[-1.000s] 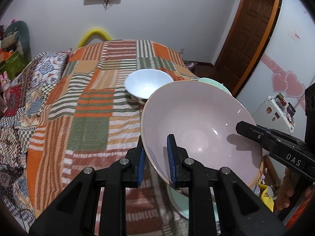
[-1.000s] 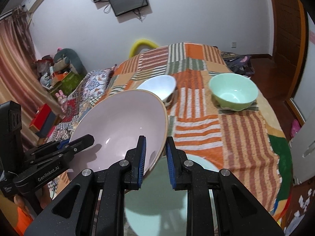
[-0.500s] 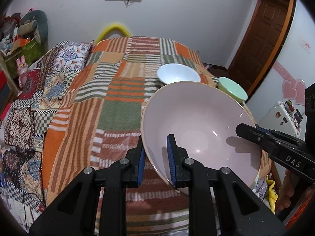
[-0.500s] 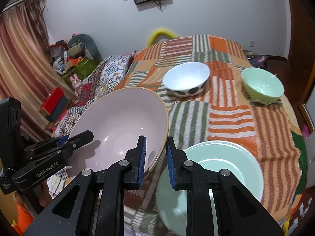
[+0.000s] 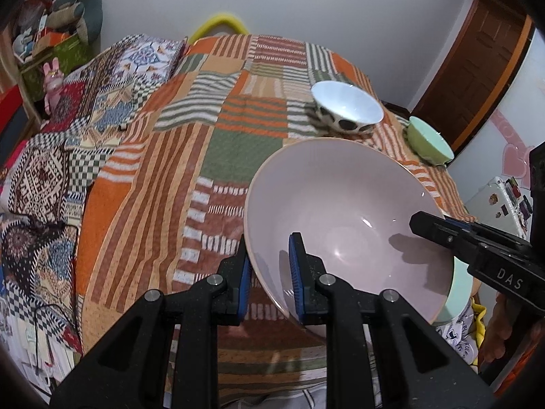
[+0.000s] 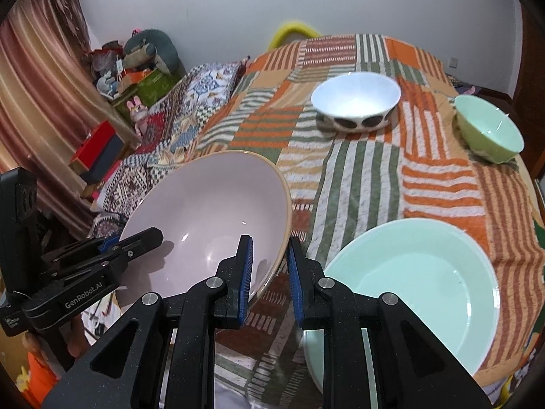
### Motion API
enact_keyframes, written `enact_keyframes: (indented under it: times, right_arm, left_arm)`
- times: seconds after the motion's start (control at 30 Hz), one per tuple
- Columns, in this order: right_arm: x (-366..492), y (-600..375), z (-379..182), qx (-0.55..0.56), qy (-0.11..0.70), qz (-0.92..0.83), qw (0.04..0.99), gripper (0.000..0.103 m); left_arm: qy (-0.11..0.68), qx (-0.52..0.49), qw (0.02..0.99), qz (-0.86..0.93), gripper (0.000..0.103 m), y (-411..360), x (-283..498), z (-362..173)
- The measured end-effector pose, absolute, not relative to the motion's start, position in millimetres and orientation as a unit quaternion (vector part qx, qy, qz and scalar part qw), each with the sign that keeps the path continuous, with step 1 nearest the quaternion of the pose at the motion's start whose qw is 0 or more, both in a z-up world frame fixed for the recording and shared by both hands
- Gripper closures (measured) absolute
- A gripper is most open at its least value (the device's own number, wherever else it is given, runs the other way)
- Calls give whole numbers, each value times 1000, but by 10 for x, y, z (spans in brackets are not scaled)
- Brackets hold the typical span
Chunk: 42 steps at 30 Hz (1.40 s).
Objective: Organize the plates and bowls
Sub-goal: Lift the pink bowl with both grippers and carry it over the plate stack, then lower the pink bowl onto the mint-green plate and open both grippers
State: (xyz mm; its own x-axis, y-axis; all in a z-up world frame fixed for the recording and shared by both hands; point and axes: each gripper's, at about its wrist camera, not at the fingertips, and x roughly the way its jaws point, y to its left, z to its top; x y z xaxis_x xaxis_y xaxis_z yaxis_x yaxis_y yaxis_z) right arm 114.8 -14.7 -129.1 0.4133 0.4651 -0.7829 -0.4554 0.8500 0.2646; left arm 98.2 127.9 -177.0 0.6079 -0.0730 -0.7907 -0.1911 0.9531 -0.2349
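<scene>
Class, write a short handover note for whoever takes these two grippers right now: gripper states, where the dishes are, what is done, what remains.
Left gripper and right gripper: each shut on opposite rims of the pink bowl, held tilted above the bedspread.
Mint plate lies near the bed edge, beside the right gripper.
White spotted bowl and green bowl stand apart, farther back.
Done: nothing stacked.
Left: set down the pink bowl, group the rest.

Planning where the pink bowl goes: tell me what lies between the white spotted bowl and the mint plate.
Nothing but bare striped blanket lies between the white spotted bowl and the mint plate, as the right wrist view shows.
</scene>
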Motion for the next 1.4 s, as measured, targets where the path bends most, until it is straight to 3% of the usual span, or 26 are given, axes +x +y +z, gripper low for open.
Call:
enact_keyframes:
  times: [0.57,1.17,1.33,1.4]
  right_arm:
    - [1208,58,-1786,-18,522,262,811,84]
    - [1200,64,-1813,-28,523,269,808,81]
    - [1167,-57,-1706,-23,512,270,815,68]
    - [1155,-118,-1657,-19,507,268,819,67]
  left_arm:
    - [495,-180,849,38,83,1434,1024,-2344]
    - [497,-177,849,41,83,1426,1008,-2381]
    - [498,-167,850,48,82,1406,979,-2289]
    - [496,-165,851,50,82,1407,962,-2242]
